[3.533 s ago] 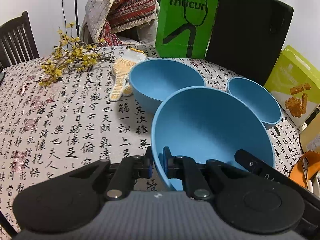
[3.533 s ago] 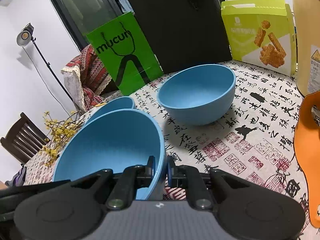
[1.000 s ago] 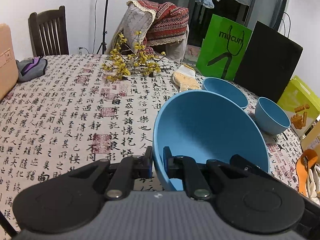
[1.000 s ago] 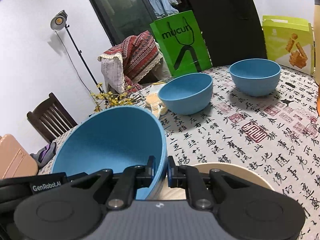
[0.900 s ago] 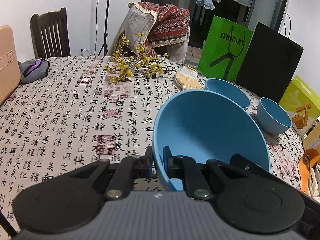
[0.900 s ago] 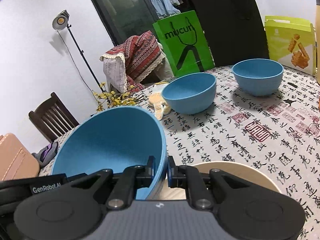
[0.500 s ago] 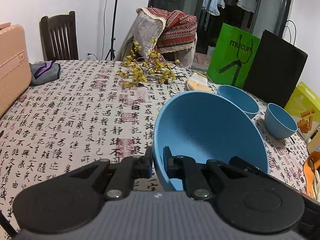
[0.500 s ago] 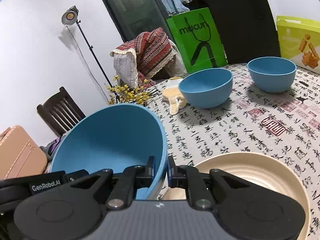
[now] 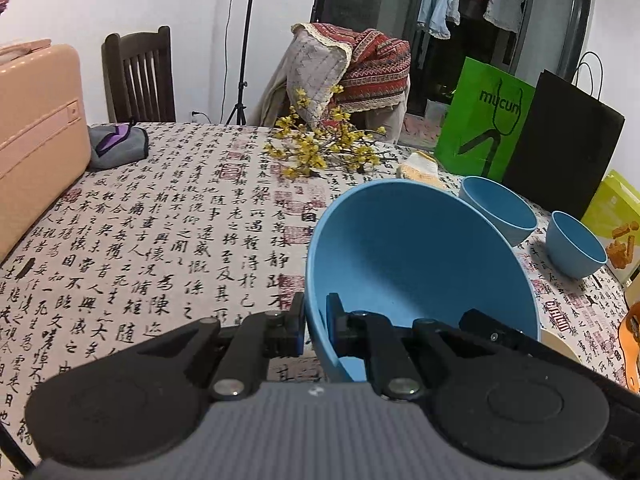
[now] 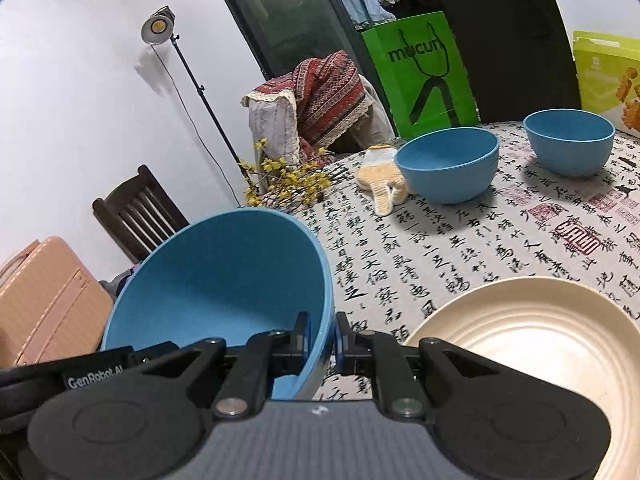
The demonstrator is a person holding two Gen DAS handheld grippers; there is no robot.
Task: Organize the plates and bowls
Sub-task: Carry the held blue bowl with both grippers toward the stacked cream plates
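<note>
Since the earlier frames the big blue bowl (image 9: 416, 256) has been carried back across the table (image 9: 160, 232), away from the shopping bags. The medium bowl (image 10: 448, 162) and small bowl (image 10: 568, 146), close beside it earlier, now sit well apart from it near the green bag (image 10: 424, 72). A cream plate (image 10: 532, 340) has come into the right wrist view, just beside the big bowl, and a pink suitcase (image 9: 36, 136) now shows at the table's far edge.

Both grips are unchanged. The left hand-held gripper (image 9: 315, 322) points down at a slant, pinched nearly closed on the bowl's left rim, one finger outside and one inside. The right hand-held gripper (image 10: 321, 338) clamps the opposite rim the same way. The bowl hangs between them above the table, tilted with its opening facing away from the cameras.
</note>
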